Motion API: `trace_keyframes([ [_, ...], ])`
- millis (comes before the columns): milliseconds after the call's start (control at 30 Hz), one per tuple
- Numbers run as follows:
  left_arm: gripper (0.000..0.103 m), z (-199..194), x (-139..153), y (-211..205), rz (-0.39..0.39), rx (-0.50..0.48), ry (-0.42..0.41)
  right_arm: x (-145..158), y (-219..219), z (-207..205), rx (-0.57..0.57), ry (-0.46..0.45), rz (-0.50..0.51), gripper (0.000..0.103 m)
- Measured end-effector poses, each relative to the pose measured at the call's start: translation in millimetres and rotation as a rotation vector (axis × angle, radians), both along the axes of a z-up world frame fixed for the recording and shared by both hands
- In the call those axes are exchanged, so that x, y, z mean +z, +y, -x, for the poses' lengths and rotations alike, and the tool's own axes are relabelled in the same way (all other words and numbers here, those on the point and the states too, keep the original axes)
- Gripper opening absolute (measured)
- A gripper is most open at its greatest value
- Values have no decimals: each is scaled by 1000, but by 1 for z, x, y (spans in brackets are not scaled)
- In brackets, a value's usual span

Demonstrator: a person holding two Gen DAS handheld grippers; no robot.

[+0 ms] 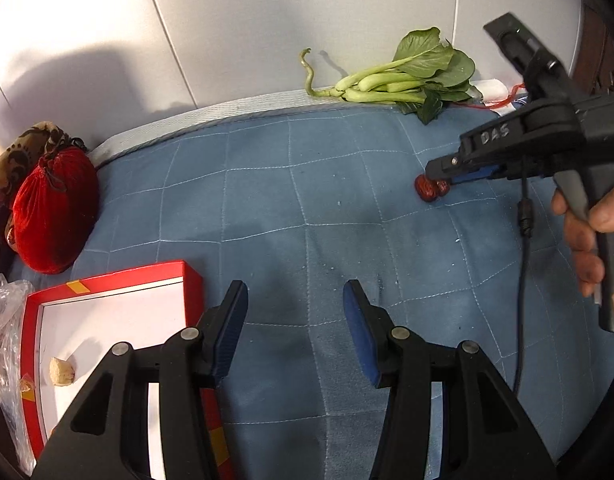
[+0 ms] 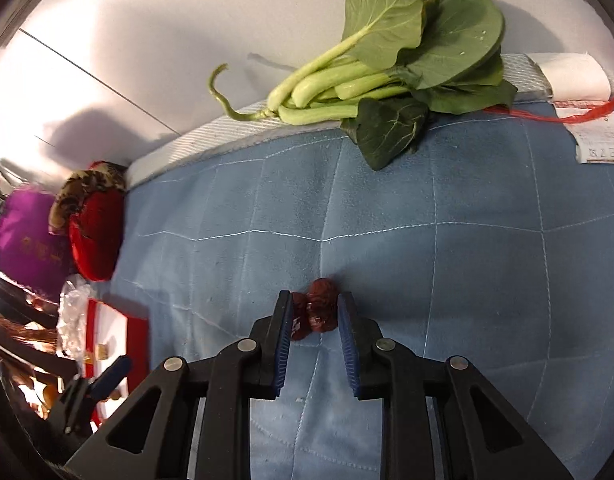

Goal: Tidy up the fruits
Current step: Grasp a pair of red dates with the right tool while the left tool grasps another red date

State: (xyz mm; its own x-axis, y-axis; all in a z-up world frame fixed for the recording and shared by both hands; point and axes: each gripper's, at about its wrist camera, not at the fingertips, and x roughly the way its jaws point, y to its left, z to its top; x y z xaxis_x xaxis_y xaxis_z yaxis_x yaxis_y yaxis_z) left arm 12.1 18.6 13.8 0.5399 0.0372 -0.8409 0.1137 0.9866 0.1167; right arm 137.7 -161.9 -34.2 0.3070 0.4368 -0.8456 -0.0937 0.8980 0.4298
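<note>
right claw: down on the blue quilt, fingers part-way apart, straddling the red dates; left pad looks to touch the left date, not clamped yet.
left claw: wide apart, holds nothing, hovers over the quilt just right of the red box.
dates location: on the quilt, at about 3 o'clock in the left wrist view, well apart from the box; dead centre in the right wrist view.
count dates: two wrinkled ones seen, touching side by side; a third cannot be ruled out.
handling: judged light, small, dry; skin leathery with some give, not slippery, not fragile. Round shape may roll or squirt out if pinched off-centre.
grip point: across the middle of one date, pads flat on its sides; taking both at once risks dropping one.
box contents: one pale lump at 8 o'clock on the white liner.
other counts: one bunch of bok choy at 12 o'clock on the quilt edge; one red velvet pouch at 9 o'clock.
</note>
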Motion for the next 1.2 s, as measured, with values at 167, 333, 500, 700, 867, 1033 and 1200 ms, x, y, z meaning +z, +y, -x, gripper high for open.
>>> trace_keyframes([
  [167, 48, -4, 0, 3, 34, 9, -1, -7, 8, -2, 3, -1, 37, 19],
  [333, 48, -18, 4, -10, 92, -22, -23, -4, -11, 5, 0, 43, -21, 17],
  [500, 48, -37, -2, -45, 130, -123, -38, 23, -51, 37, -39, 25, -70, 17],
  [700, 48, -64, -19, -85, 209, -174, 7, 41, -95, 80, -74, -15, -104, 17],
  [867, 48, -84, -32, -92, 215, -131, 33, 31, -113, 76, -86, 4, -109, 17],
  [1033, 29, -92, -46, -95, 197, -103, 66, 29, -110, 68, -69, 8, -118, 17],
  [1200, 16, -93, -49, -97, 174, -110, 20, 30, -103, 68, -51, -6, -99, 17],
])
